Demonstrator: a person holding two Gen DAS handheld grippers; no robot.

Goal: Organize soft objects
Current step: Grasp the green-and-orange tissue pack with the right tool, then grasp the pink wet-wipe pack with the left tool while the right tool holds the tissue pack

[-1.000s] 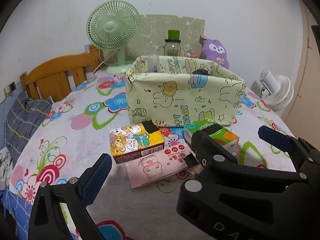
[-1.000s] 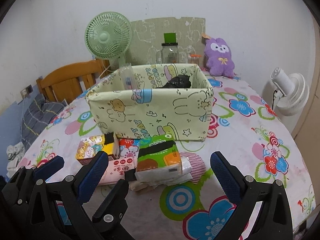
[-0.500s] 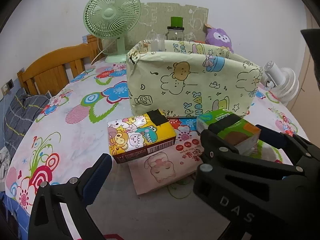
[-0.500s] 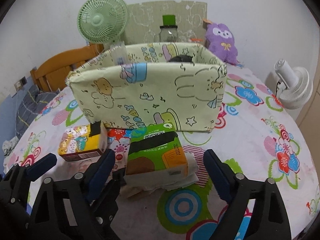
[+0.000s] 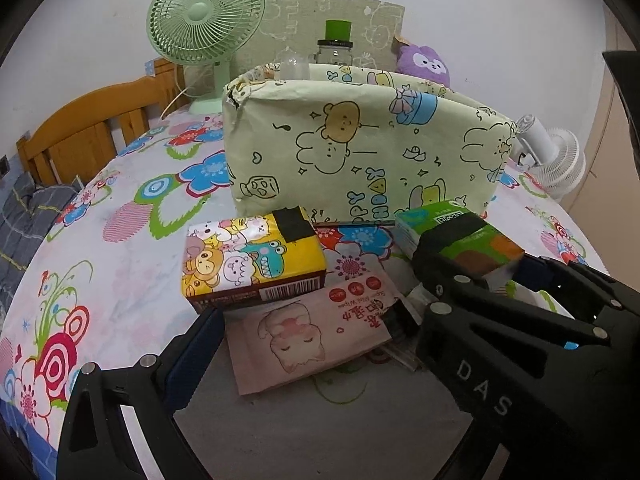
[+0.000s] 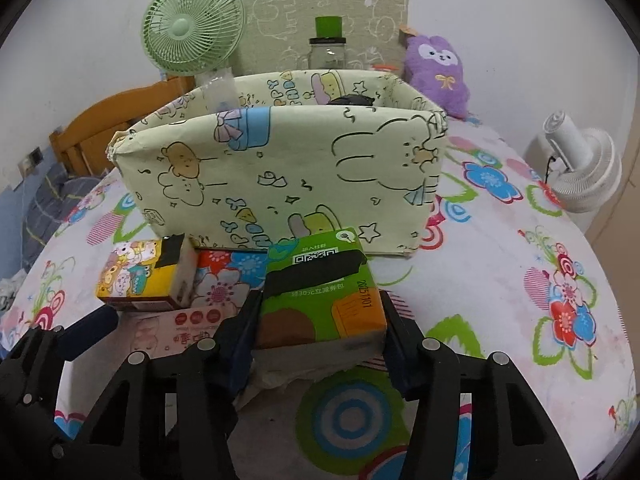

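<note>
A green tissue pack (image 6: 320, 280) lies on the flowered table in front of a pale green cartoon-print box (image 6: 280, 168). My right gripper (image 6: 320, 320) straddles the pack, its jaws closing, and both pads touch the pack's sides. To the left sit a yellow cartoon tissue pack (image 5: 248, 260) and a flat pink wet-wipes pack (image 5: 312, 340). My left gripper (image 5: 304, 328) stands open around the pink pack and presses on nothing. Its right finger is mostly hidden behind the right gripper (image 5: 480, 276). In the box are a dark object (image 6: 352, 100) and a clear plastic item (image 6: 218, 88).
Behind the box stand a green desk fan (image 6: 194, 36), a glass jar with a green lid (image 6: 328, 48) and a purple plush toy (image 6: 436, 68). A white fan (image 6: 580, 168) is beyond the table's right edge. A wooden chair back (image 5: 80, 132) is at the left.
Both grippers have come down and closer to the packs. The right gripper's jaws have narrowed from wide apart to touching the green pack's sides. The left jaws stay wide.
</note>
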